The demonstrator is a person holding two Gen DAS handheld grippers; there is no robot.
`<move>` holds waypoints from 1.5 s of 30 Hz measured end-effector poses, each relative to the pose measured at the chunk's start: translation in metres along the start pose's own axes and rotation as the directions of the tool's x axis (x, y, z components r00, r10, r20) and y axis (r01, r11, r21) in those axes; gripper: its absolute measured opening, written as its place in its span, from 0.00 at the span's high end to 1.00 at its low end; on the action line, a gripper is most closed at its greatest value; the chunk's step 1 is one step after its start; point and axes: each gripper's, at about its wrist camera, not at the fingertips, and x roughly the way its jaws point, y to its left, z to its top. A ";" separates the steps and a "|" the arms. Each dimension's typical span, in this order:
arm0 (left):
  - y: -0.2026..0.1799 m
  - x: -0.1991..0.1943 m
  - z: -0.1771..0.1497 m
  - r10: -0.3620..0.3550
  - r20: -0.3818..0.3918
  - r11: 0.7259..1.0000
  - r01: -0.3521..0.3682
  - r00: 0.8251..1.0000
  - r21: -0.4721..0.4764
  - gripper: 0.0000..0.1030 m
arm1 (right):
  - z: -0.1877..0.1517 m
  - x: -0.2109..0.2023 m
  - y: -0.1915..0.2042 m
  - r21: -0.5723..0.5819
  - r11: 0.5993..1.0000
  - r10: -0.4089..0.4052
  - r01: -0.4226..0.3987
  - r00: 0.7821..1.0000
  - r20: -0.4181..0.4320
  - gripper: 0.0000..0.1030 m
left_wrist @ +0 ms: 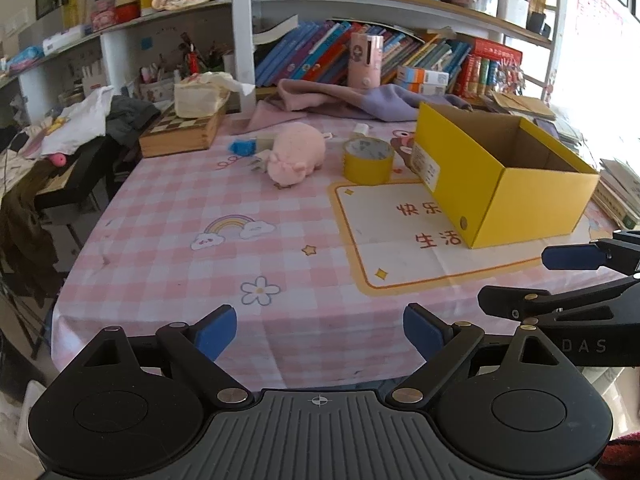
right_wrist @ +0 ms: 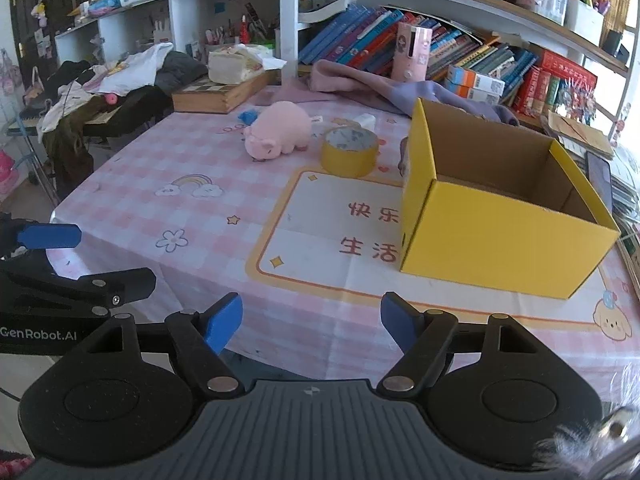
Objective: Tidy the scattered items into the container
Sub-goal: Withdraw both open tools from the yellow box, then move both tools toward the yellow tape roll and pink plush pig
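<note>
Both claws, left point(left_wrist: 320, 334) and right point(right_wrist: 312, 322), gape empty (side by side); pink pig point(left_wrist: 296, 154), tape roll point(left_wrist: 368, 160) and yellow box point(left_wrist: 508, 178) sit well ahead on the table point(left_wrist: 180, 248).

1. You are working in a lived-in home study or child's room.
2. You are facing a crowded bookshelf point(left_wrist: 400, 52) packed with colourful books point(right_wrist: 360, 36), pen pots and trinkets.
3. You are leaning over a table under a pink checked tablecloth point(left_wrist: 192, 208) printed with rainbows and flowers.
4. Clothes point(right_wrist: 132, 64) are lying heaped on a side stand, beside a chessboard box point(left_wrist: 180, 132).
</note>
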 end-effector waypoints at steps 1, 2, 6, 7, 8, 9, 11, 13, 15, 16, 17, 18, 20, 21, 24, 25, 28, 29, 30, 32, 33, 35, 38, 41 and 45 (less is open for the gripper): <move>0.001 0.000 0.001 0.000 0.001 1.000 0.000 1.000 -0.002 0.10 | 0.001 0.001 0.001 -0.004 1.000 -0.001 0.001 1.000 0.000 0.27; 0.002 0.001 0.001 0.001 0.001 1.000 -0.001 1.000 -0.003 0.10 | 0.002 0.001 0.001 -0.006 1.000 -0.002 0.002 1.000 -0.001 0.27; 0.005 0.002 0.001 0.002 0.000 1.000 -0.002 1.000 -0.007 0.10 | 0.006 0.006 0.003 -0.007 1.000 0.004 -0.004 1.000 -0.009 0.27; 0.006 0.002 0.001 0.004 0.000 1.000 -0.004 1.000 -0.009 0.10 | 0.007 0.007 0.004 -0.009 1.000 0.005 -0.005 1.000 -0.009 0.27; 0.008 0.003 0.002 0.005 0.000 1.000 -0.005 1.000 -0.011 0.10 | 0.009 0.008 0.005 -0.012 1.000 0.006 -0.006 1.000 -0.007 0.27; 0.009 0.003 0.002 0.008 0.000 1.000 -0.008 1.000 -0.014 0.10 | 0.010 0.009 0.006 -0.015 1.000 0.007 -0.007 1.000 -0.006 0.27; 0.012 0.005 0.004 0.012 0.002 1.000 -0.012 1.000 -0.020 0.10 | 0.013 0.012 0.008 -0.023 1.000 0.007 -0.007 1.000 -0.005 0.26; 0.015 0.007 0.006 0.016 0.002 1.000 -0.016 1.000 -0.026 0.10 | 0.015 0.015 0.010 -0.029 1.000 0.010 -0.010 1.000 -0.007 0.26; 0.017 0.010 0.007 0.019 0.001 0.999 -0.019 1.000 -0.029 0.10 | 0.018 0.019 0.011 -0.034 0.999 0.012 -0.012 1.000 -0.010 0.26; 0.018 0.012 0.008 0.020 -0.001 0.999 -0.020 1.000 -0.030 0.10 | 0.019 0.021 0.011 -0.036 0.999 0.013 -0.013 1.000 -0.011 0.26; 0.019 0.014 0.009 0.022 -0.002 0.999 -0.022 1.000 -0.031 0.10 | 0.020 0.024 0.011 -0.037 0.999 0.014 -0.014 1.000 -0.012 0.26; 0.020 0.015 0.010 0.023 -0.005 0.999 -0.023 1.000 -0.031 0.10 | 0.022 0.027 0.011 -0.038 0.999 0.015 -0.016 1.000 -0.015 0.26; 0.021 0.019 0.012 0.025 -0.009 0.999 -0.026 1.000 -0.031 0.10 | 0.025 0.032 0.012 -0.038 0.999 0.018 -0.018 1.000 -0.022 0.26; 0.022 0.021 0.012 0.026 -0.010 0.999 -0.027 1.000 -0.031 0.10 | 0.027 0.035 0.012 -0.040 0.999 0.018 -0.019 1.000 -0.024 0.26; 0.025 0.028 0.015 0.028 -0.019 0.999 -0.029 0.999 -0.038 0.10 | 0.031 0.043 0.013 -0.052 0.998 0.015 -0.017 0.999 -0.036 0.26; 0.026 0.031 0.016 0.028 -0.025 0.999 -0.029 0.999 -0.040 0.10 | 0.032 0.046 0.013 -0.055 0.998 0.014 -0.017 0.999 -0.041 0.26; 0.029 0.038 0.018 0.029 -0.036 0.999 -0.031 0.999 -0.045 0.10 | 0.037 0.057 0.013 -0.061 0.998 0.016 -0.020 0.998 -0.055 0.26; 0.029 0.041 0.019 0.030 -0.039 0.998 -0.032 0.999 -0.046 0.10 | 0.039 0.060 0.013 -0.064 0.998 0.016 -0.020 0.998 -0.059 0.26; 0.030 0.043 0.020 0.031 -0.042 0.998 -0.033 0.999 -0.047 0.10 | 0.041 0.063 0.013 -0.067 0.998 0.015 -0.020 0.998 -0.062 0.26; 0.032 0.049 0.022 0.029 -0.046 0.998 -0.032 0.998 -0.050 0.10 | 0.043 0.069 0.012 -0.071 0.997 0.013 -0.018 0.997 -0.070 0.26; 0.033 0.052 0.023 0.027 -0.046 0.998 -0.029 0.999 -0.051 0.10 | 0.045 0.073 0.012 -0.074 0.997 0.011 -0.017 0.997 -0.075 0.26; 0.035 0.057 0.027 0.021 -0.043 0.998 -0.023 0.999 -0.053 0.10 | 0.047 0.080 0.011 -0.079 0.997 0.006 -0.013 0.997 -0.083 0.26; 0.037 0.066 0.036 0.015 -0.035 0.999 -0.016 0.999 -0.046 0.10 | 0.052 0.090 0.010 -0.084 0.996 -0.001 -0.006 0.996 -0.090 0.26; 0.038 0.077 0.046 0.020 -0.027 0.999 -0.021 0.999 -0.031 0.10 | 0.060 0.102 0.008 -0.084 0.996 -0.005 -0.002 0.996 -0.089 0.26; 0.042 0.092 0.062 0.034 -0.019 0.999 -0.035 0.999 -0.016 0.10 | 0.074 0.119 0.006 -0.089 0.996 -0.015 0.008 0.997 -0.074 0.25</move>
